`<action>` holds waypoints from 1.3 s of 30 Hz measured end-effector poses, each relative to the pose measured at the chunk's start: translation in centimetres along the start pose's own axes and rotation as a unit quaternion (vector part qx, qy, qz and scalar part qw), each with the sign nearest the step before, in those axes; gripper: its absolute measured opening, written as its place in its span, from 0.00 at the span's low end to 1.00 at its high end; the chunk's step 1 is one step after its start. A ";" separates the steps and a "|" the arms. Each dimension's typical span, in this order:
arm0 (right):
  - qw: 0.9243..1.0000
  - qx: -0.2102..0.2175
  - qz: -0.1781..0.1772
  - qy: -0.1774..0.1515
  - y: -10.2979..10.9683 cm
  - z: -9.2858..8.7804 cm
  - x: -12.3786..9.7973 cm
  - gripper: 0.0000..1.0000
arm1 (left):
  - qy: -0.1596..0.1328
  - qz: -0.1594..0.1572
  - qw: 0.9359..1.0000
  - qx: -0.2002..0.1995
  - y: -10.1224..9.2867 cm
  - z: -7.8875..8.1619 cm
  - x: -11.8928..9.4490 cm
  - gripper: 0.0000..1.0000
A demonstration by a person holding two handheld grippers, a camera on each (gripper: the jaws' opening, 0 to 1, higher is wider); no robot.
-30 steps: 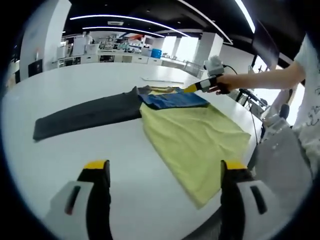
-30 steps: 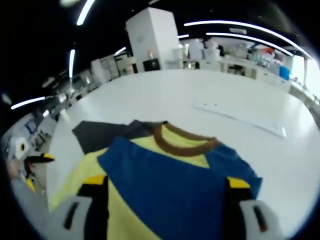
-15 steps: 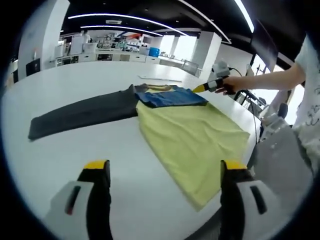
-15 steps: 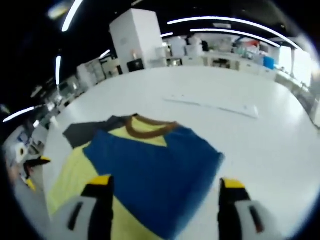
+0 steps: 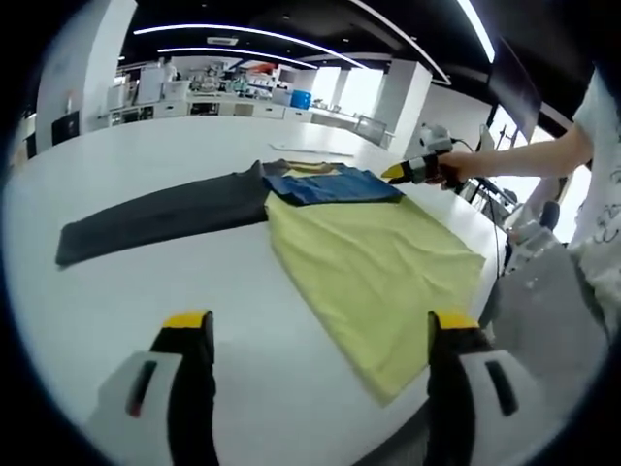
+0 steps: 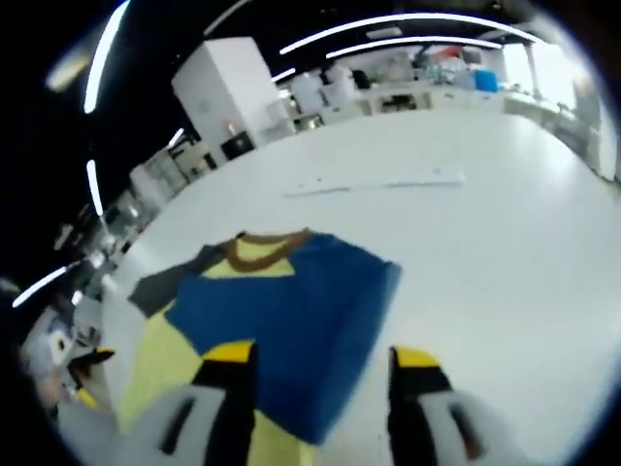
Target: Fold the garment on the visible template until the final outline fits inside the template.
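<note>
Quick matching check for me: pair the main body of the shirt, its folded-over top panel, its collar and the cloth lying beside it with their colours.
Things:
1. shirt body
2. folded top panel
3. collar
4. cloth beside the shirt

Colours:
A. brown
B. dark grey
C. yellow
D. blue

Pairs: 1-C, 2-D, 3-A, 4-B
</note>
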State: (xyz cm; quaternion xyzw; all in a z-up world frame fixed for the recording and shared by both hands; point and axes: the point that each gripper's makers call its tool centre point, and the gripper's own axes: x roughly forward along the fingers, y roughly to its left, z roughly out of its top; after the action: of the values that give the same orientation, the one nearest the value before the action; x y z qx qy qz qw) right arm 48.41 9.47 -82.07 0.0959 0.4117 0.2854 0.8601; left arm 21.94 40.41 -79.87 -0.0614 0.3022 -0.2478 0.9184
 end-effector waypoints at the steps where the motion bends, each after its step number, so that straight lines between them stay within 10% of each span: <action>1: 1.000 0.013 0.002 -0.001 0.1 -0.1 0.0 0.43 | 0.000 0.000 1.000 0.000 0.0 0.0 0.0 0.88; 17: 0.996 0.085 -0.007 0.004 -1.5 -1.1 0.2 0.00 | 0.004 0.000 1.000 -0.002 -0.2 -0.2 0.1 0.88; 39: 0.997 0.066 -0.051 -0.006 -5.5 -0.4 -0.5 0.00 | 0.011 -0.001 1.000 -0.004 0.0 -0.6 0.2 0.87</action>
State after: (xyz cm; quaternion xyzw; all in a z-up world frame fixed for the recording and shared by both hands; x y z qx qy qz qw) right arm 50.11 4.62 -84.20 0.1326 0.4291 0.2129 0.8677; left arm 21.77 40.34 -80.49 -0.0621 0.3134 -0.2480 0.9146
